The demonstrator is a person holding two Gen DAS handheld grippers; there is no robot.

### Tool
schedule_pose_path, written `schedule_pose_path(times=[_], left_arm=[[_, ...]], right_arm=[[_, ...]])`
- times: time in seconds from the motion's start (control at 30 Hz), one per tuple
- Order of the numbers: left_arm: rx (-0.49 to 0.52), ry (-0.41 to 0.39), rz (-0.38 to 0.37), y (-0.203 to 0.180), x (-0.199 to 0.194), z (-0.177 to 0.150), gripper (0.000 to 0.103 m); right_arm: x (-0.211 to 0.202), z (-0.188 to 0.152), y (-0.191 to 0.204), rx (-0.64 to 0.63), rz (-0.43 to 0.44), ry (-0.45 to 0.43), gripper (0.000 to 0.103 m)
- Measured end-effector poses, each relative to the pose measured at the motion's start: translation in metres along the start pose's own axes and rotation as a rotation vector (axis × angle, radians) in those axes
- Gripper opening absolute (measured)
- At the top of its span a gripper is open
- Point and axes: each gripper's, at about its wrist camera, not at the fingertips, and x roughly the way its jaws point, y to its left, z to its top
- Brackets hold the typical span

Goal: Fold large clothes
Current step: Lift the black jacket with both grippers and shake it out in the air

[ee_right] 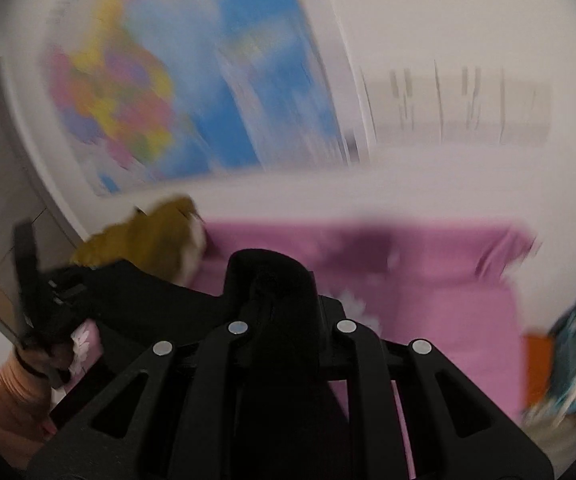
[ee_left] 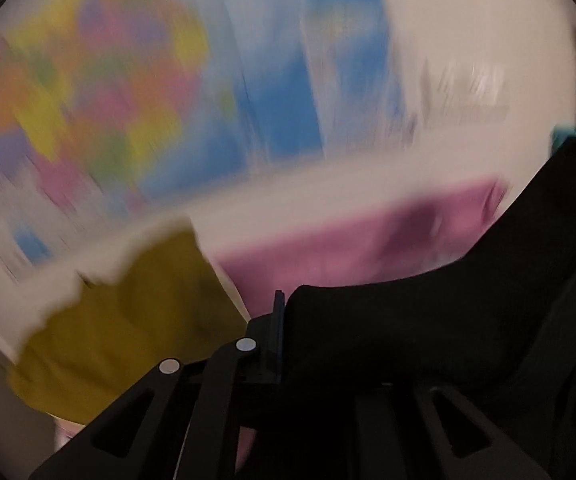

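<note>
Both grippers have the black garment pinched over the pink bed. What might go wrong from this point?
1. The black garment is bunched thickly over the right gripper, so a layer may slip out.
2. The mustard garment lies right beside the left gripper; the black cloth could land on it or drag it.
3. Both views are heavily blurred, so placement on the pink sheet may be imprecise.

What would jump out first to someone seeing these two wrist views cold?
First the black garment, bunched in the right gripper at the centre of the right wrist view and stretching left to the left gripper. Behind it a pink sheet covers the surface, with a mustard-yellow cloth at its left end. On the white wall above hangs a bright, blurred map.
</note>
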Motion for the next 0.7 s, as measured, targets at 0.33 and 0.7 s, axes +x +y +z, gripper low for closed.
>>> schedule_pose_path(times=[0.33,0.7], left_arm=[[-0.113,0.058,-0.157,0.030,0.064,0.043,0.004],[-0.052,0.315,-0.052,0.019,0.153,0.020,0.050]], right_arm=[[0.039,0.018,-0.081,0.215,-0.008,-0.024,0.012],[0.117,-0.015,-0.139,0.327,-0.215,0.176,0.060]])
